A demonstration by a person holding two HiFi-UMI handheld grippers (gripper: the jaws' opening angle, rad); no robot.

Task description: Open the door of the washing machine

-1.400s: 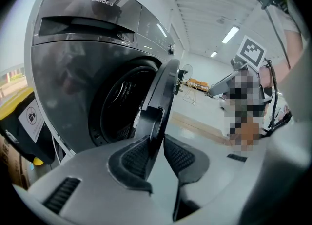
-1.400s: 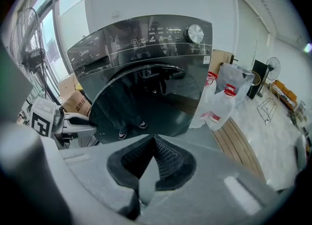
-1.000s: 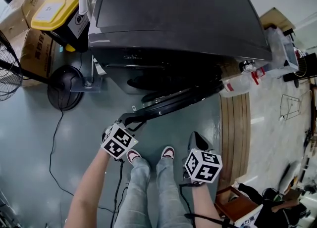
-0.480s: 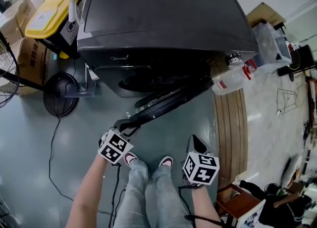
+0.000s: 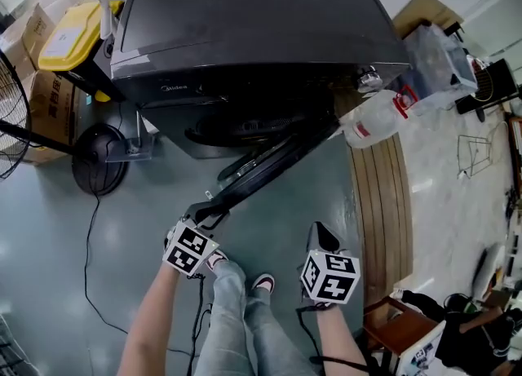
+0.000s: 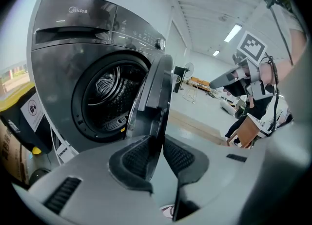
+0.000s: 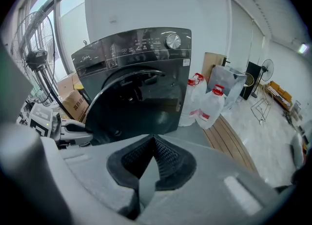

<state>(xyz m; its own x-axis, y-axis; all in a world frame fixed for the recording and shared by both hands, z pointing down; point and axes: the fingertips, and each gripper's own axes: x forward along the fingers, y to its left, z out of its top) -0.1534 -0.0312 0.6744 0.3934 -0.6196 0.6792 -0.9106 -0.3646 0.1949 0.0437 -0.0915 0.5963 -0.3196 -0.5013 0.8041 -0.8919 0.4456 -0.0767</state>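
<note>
Two hand-held grippers are out in front of you, but only one is working. Your left hand-held gripper (image 6: 157,146) is pinched on the free edge of the door (image 6: 155,90), with one pad on its inner face and the other on its outer face. Your right hand-held gripper (image 7: 153,143) has its pads pressed together on nothing and hangs above the floor (image 5: 155,195), just off the door's outer side. The washing machine (image 5: 245,24) stands on the floor ahead of your feet. Its door is swung roughly halfway out from the hinge at the right side of the opening, and the drum (image 6: 105,92) is already exposed. Expect the door to feel stiff and fairly heavy, since it can only travel on its hinge arc, so pull along that arc and do not drag it straight toward you. The rim looks smooth and could slip from a shallow pinch, so keep the pads well onto the edge. Mind the water bottles (image 5: 371,126) at the machine's right front corner if you swing wide.
</note>
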